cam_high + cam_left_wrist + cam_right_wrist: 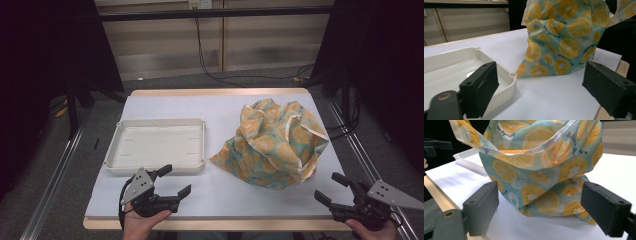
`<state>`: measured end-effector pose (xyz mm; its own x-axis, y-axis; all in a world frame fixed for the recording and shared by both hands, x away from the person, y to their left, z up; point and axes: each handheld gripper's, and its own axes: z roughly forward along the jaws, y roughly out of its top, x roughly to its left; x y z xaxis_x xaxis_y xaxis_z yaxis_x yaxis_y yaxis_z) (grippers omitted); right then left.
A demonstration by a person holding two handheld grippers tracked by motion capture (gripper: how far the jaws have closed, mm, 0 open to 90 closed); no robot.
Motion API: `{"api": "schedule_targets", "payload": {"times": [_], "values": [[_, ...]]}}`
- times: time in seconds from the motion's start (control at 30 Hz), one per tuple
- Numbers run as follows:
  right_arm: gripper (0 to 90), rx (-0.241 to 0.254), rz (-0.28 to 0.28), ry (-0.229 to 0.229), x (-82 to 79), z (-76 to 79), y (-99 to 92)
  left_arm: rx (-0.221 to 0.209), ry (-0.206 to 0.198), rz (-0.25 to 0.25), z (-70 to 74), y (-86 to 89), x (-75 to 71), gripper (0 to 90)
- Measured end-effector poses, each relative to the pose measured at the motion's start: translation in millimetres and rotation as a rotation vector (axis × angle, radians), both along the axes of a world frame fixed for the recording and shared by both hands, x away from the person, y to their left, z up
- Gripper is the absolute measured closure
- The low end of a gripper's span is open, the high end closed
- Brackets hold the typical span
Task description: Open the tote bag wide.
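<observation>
Crumpled cloth bag point(272, 145) printed with orange slices on a teal ground, resting on the right half of the white surface point(220, 195). Small dark script runs between the printed slices, seen in the left gripper view point(567, 37) and along the pale hem in the right gripper view point(571, 138); the letters are too small to read. The bag stands slumped, its mouth turned upward and toward the near right, the pale-edged rim folded over; its bulk stretches from the near left corner lying flat on the surface to the bunched top at the far right. An empty cream tray point(112, 150) lies to the left of the bag, well apart from it, long side parallel to the near edge. Left claw point(170, 181), held in a hand point(142, 222) at the near edge, points toward the far right, jaws spread with nothing between them, just near of the tray. Right claw point(332, 187), held in a hand point(372, 231) at the near right corner, points toward the far left at the bag, jaws spread and clear of the cloth
</observation>
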<state>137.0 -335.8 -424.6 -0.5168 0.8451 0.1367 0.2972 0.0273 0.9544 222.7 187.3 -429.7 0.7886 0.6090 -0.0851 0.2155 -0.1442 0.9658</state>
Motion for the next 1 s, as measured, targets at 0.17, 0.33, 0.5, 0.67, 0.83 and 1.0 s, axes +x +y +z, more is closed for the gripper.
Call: {"api": "schedule_targets", "payload": {"times": [0.17,0.33,0.5,0.67,0.83,1.0], "values": [[26.5,-0.003,0.030,-0.001,2.4,2.3,-2.5,0.001,-0.001,-0.017,0.9,-2.4,-0.7,17.9],[33.7,0.002,0.067,-0.022,1.7,8.5,1.3,0.011,-0.014,-0.022,4.3,-2.7,-2.4,22.4],[39.4,0.014,0.092,-0.026,2.6,16.9,3.0,0.000,-0.013,-0.045,10.9,-3.0,-2.9,31.9],[42.7,0.004,0.125,-0.036,5.4,25.4,7.1,0.035,-0.023,-0.065,16.8,-11.9,-2.1,37.0],[45.2,-0.005,0.154,-0.052,10.8,38.8,12.0,0.038,-0.018,-0.113,22.4,-31.2,5.1,45.0],[44.0,-0.026,0.180,-0.062,25.8,57.1,15.5,0.037,-0.001,-0.171,29.7,-50.2,12.4,49.8]]}}
